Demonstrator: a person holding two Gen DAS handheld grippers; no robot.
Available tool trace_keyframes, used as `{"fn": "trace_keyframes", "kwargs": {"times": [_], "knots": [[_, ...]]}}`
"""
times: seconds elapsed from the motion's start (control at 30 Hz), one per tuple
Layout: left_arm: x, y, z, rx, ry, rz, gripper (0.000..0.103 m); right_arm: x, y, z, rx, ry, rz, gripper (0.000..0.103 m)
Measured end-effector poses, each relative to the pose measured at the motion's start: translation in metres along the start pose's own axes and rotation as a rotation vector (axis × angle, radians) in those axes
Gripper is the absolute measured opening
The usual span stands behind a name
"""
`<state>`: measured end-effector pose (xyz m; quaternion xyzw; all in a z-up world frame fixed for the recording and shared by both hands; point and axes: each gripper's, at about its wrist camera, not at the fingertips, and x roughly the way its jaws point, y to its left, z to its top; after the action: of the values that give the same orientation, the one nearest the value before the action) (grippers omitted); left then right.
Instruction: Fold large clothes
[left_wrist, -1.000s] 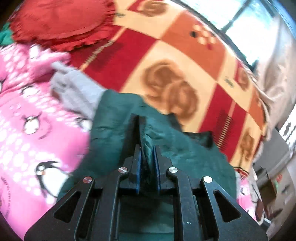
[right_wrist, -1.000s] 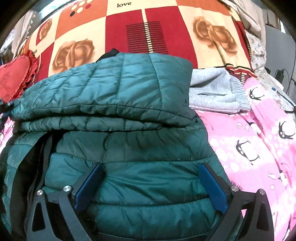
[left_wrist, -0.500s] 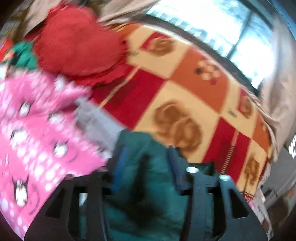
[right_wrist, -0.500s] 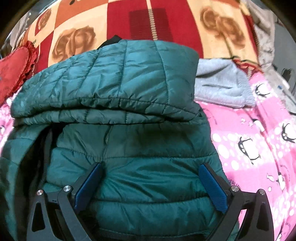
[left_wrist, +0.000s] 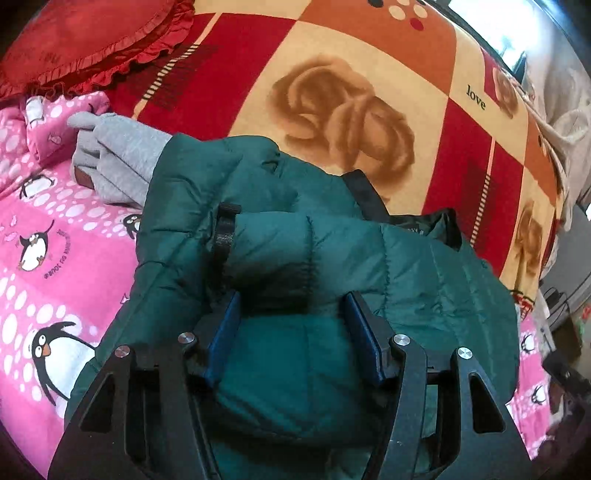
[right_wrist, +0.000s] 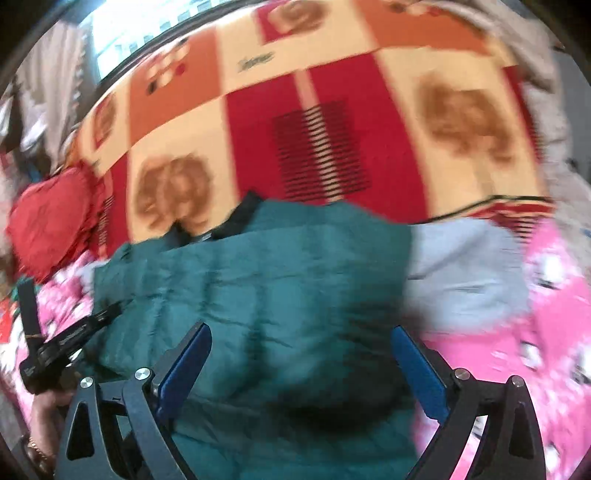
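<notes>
A dark green quilted jacket (left_wrist: 332, 258) lies folded on the bed, its black lining showing at the far edge. My left gripper (left_wrist: 291, 284) stands open right over it. A rolled fold of the jacket bulges between the blue pads (left_wrist: 225, 328), and the right fingertip is hidden under cloth. In the blurred right wrist view my right gripper (right_wrist: 300, 328) is wide open above the jacket (right_wrist: 277, 277), nothing pinched. The left gripper (right_wrist: 70, 332) shows at that view's left edge, with a person's hand under it.
A grey garment (left_wrist: 122, 155) lies against the jacket on the pink penguin sheet (left_wrist: 44, 240). Behind is a red, orange and cream checked blanket (left_wrist: 351, 110) with a red frilled cushion (left_wrist: 74, 40) on it. Bright windows lie beyond the bed.
My left gripper, shut on a jacket fold a second ago, has opened and let it go. The right gripper has lifted and drawn back, so more blanket shows.
</notes>
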<state>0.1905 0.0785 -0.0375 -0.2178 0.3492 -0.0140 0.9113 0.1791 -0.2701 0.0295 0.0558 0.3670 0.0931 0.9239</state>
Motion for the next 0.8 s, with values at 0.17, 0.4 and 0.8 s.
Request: {"fn": "trace_keyframes", "kwargs": {"times": [0.17,0.4,0.8], "knots": [[0.004,-0.005,-0.003,0.026,0.006,0.002,0.062,0.081,-0.009,-0.026,-0.071,0.191,0.009,0.103],[0.011,-0.016,-0.002,0.080,0.027,-0.015,0.078,0.078,-0.018,-0.025,-0.002,0.152,0.053,0.103],[0.014,-0.017,-0.004,0.068,0.015,-0.058,0.089,0.044,0.000,0.030,0.047,-0.095,0.007,0.102]]}}
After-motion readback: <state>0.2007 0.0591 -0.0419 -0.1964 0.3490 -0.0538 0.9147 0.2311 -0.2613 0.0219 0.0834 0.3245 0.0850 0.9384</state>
